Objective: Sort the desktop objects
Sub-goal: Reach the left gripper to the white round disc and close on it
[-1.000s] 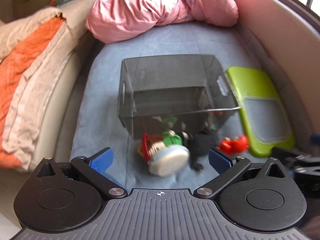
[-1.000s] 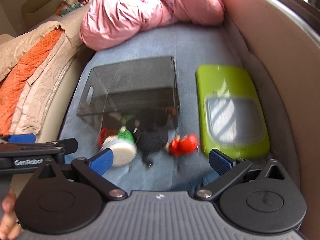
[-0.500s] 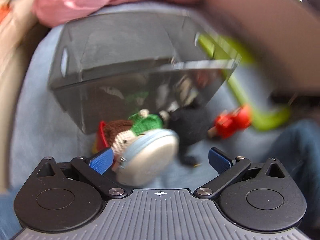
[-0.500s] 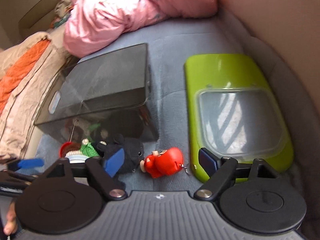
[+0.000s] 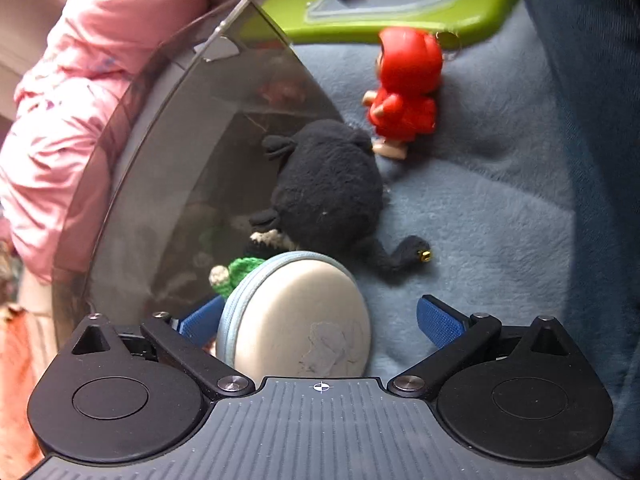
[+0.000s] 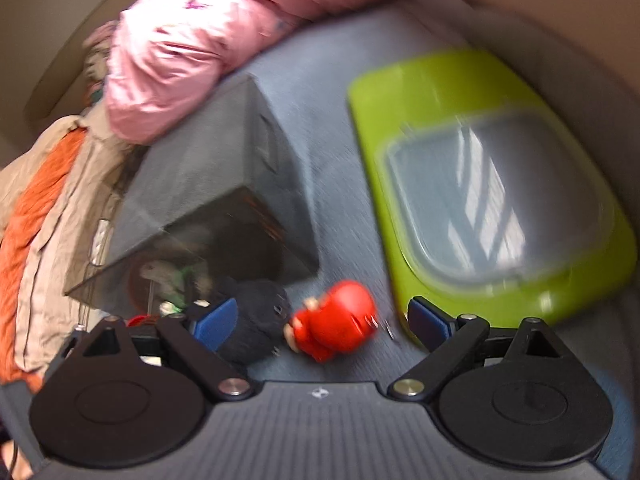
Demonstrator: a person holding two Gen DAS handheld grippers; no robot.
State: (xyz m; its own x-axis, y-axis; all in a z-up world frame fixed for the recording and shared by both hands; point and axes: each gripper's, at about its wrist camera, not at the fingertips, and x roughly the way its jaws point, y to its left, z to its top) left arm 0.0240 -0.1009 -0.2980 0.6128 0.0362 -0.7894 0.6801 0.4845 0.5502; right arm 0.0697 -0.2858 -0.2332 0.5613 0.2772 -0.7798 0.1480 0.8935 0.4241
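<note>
Blue blanket (image 5: 480, 208), round case (image 5: 296, 316) between left fingers (image 5: 438, 322)

We see open blue blanket (image 5: 480, 208) at frame right, passable | smoky bin (image 5: 180, 168) walls off left | round pouch (image 5: 298, 320) fills left claw (image 5: 320, 320) gap | black plush (image 5: 328, 188), red doll (image 5: 404, 88) crowd centre | green lid (image 6: 480, 184) blocks right-wrist upper right

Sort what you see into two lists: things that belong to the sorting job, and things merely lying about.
Belong to the job:
- round white case, between the left gripper's open jaws
- black plush toy
- red figurine, between the right gripper's open jaws
- grey bin

Lying about:
- pink quilt
- green lid
- blue blanket
</note>
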